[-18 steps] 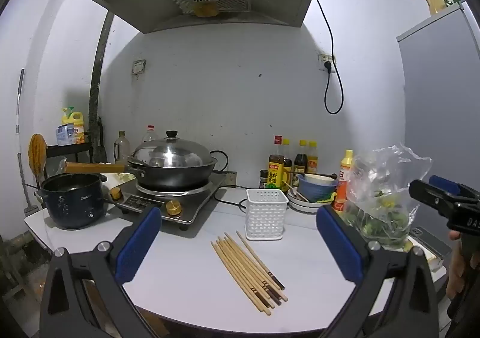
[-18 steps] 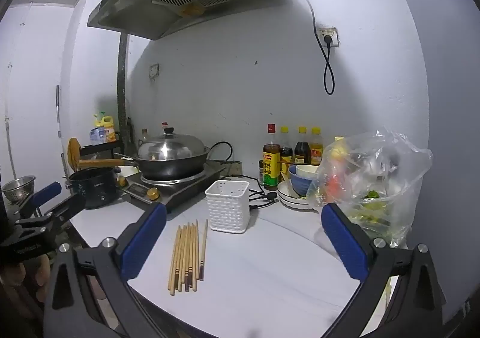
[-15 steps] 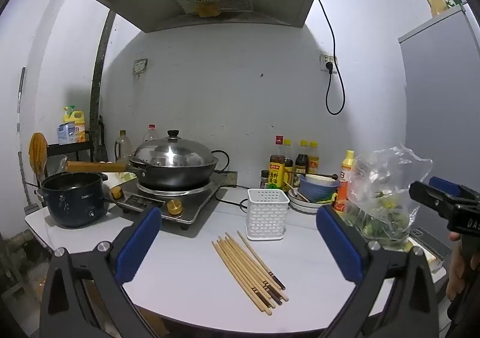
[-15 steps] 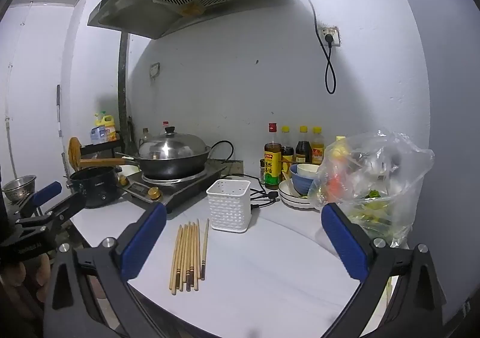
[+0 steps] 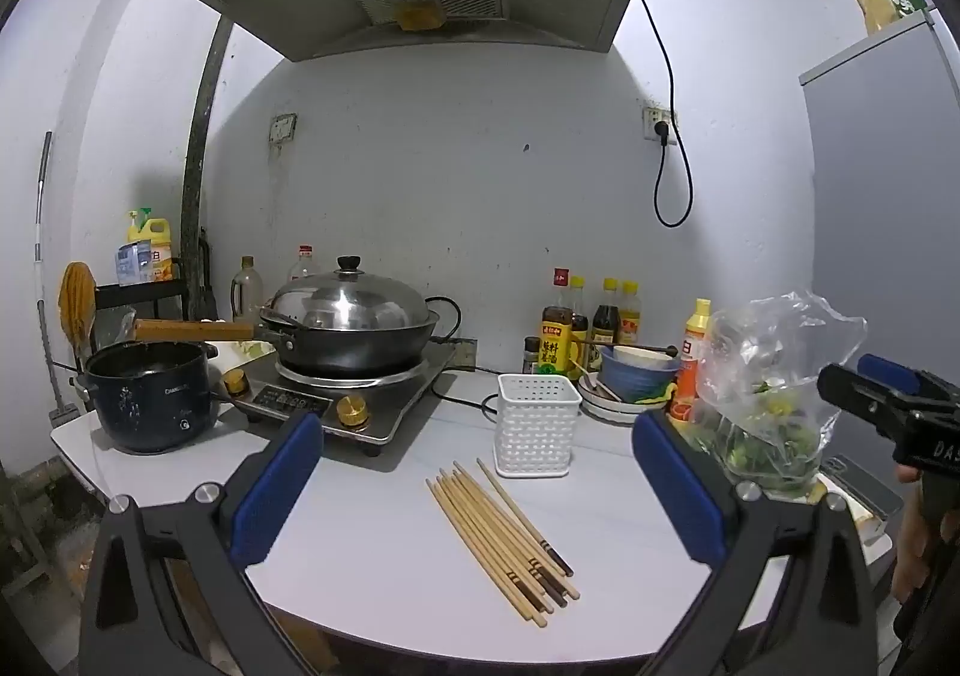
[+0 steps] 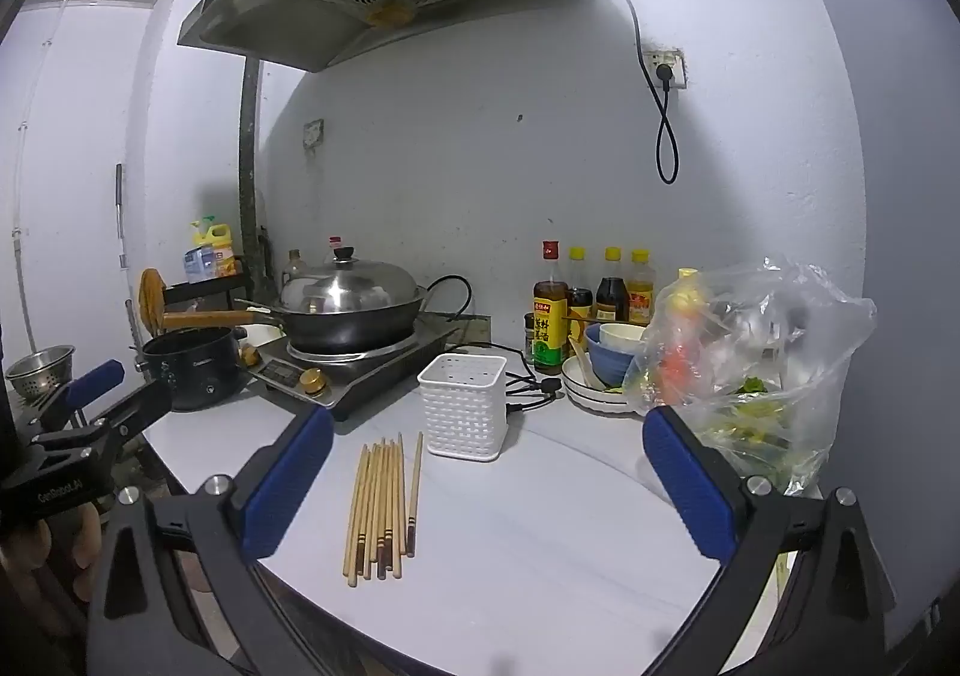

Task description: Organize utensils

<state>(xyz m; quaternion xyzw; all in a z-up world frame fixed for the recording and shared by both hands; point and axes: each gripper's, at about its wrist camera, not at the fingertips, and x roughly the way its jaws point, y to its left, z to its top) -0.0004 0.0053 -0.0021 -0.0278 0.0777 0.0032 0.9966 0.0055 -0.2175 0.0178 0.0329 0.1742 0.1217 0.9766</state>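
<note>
With both the left tool [image 5: 474,490] and right tool [image 6: 489,487] spread wide and empty above the white tabletop [image 5: 372,556], approach the loose bamboo chopsticks [image 5: 501,538] lying just before the white perforated plastic holder [image 5: 534,424], pinching near mid-length.

White countertop [image 5: 384,550] bears chopsticks [image 5: 501,535], basket [image 5: 533,424], stove [image 5: 360,397].

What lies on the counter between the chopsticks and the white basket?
Nothing: a bare strip of counter separates chopsticks from basket, clearest in the right wrist view.
</note>
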